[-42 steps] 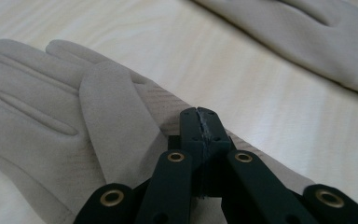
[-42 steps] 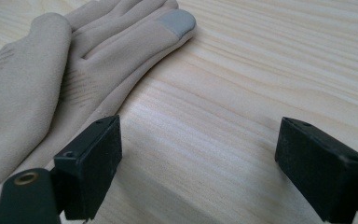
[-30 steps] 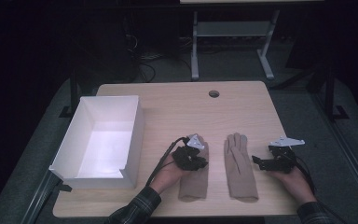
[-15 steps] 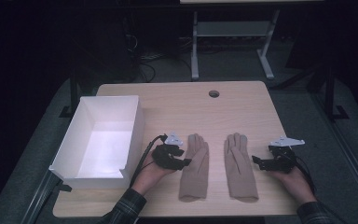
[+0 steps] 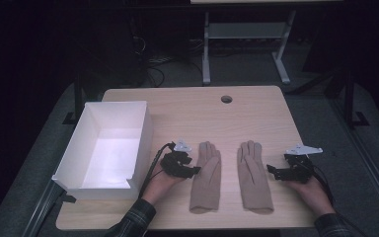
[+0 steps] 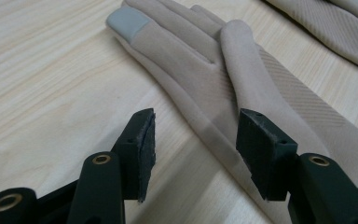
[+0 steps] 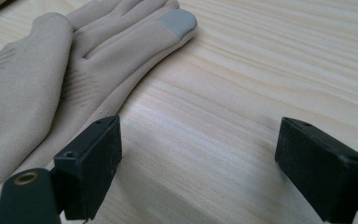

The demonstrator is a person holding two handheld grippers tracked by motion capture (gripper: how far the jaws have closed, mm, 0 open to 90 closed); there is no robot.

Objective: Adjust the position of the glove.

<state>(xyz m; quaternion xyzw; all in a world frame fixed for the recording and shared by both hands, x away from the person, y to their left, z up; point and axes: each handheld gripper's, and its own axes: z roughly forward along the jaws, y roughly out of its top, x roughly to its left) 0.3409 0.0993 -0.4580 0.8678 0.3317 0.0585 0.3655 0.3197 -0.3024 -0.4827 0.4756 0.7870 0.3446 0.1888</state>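
Note:
Two beige gloves lie flat, side by side, near the front of the wooden table (image 5: 187,113). The left glove (image 5: 205,175) (image 6: 205,79) has a grey patch on one fingertip. Just left of it sits my left gripper (image 5: 195,171) (image 6: 193,149); its jaws have just been opening. They stand open, with the glove's edge on the table between them and the pads clear of it. The right glove (image 5: 254,175) (image 7: 51,70) also has a grey fingertip patch. To its right my right gripper (image 5: 272,171) (image 7: 200,163) is wide open over bare wood.
An empty white box (image 5: 103,148) stands at the table's left side, close behind my left hand. A round cable hole (image 5: 226,98) is near the far edge. Dark floor and a metal frame lie beyond the table.
My left gripper has slid left off the left glove, which now lies fully uncovered and flat. My right gripper has stayed where it was.

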